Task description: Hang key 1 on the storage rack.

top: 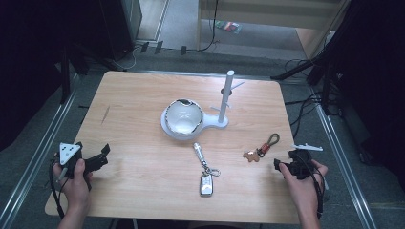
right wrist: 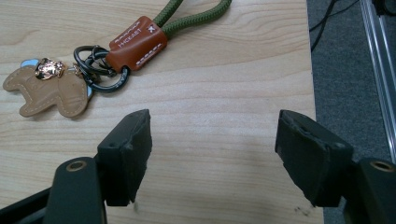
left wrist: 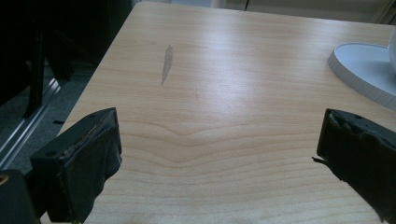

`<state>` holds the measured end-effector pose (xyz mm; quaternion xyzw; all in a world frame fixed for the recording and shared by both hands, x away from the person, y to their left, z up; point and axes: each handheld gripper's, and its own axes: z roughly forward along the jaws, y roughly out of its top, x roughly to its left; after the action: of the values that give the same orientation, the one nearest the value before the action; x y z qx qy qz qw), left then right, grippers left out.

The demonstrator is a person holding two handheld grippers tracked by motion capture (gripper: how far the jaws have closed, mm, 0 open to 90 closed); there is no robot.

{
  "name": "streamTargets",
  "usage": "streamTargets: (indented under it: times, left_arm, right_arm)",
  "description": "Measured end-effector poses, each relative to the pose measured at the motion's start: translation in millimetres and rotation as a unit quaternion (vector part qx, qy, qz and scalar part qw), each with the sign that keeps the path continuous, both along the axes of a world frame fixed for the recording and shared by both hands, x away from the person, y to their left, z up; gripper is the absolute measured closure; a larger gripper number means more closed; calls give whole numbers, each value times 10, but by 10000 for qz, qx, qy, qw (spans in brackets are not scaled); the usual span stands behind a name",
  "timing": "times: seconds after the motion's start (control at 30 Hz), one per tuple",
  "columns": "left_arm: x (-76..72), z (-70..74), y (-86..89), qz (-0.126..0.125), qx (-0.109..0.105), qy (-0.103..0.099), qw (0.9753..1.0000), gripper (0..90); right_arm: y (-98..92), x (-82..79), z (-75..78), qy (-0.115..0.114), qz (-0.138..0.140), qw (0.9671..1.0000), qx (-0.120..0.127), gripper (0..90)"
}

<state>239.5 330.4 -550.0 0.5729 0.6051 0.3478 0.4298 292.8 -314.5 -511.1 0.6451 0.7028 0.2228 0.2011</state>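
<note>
A keychain [top: 261,149] with a green cord loop [right wrist: 187,14], a brown leather tag [right wrist: 137,42], black rings [right wrist: 100,72] and a tan leather animal charm [right wrist: 46,91] lies on the table's right side. My right gripper [top: 282,160] sits just near of it, open and holding nothing; in the right gripper view the gripper [right wrist: 215,135] has its jaws spread over bare wood below the keychain. A silver key fob on a metal chain [top: 206,181] lies at the front centre. My left gripper [top: 103,156] rests at the front left, open [left wrist: 219,140] and holding nothing.
A white stand [top: 225,100] with a pole, side pegs and a flat base [left wrist: 359,70] holds a shiny round bowl [top: 182,116] at mid-table. A grey streak [left wrist: 166,63] marks the wood on the left. The table's right edge [right wrist: 310,93] drops to floor with cables and a metal rail.
</note>
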Motion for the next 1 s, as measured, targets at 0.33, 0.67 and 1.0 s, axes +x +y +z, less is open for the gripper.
streamTargets:
  times: [0.33, 0.67, 1.0]
  left_arm:
    - [-1, -1, -1, 11, -7, -21, 10000, 1]
    - [-1, -1, -2, 11, -1, -19, 10000, 1]
    - [-1, -2, 1, 16, -7, -26, 10000, 1]
  right_arm:
    - [8, 133, 85, 330, 121, 9992, -212, 285]
    - [34, 289, 107, 836, 104, 9952, -499, 290]
    - [101, 452, 136, 1181, 112, 9918, -466, 282]
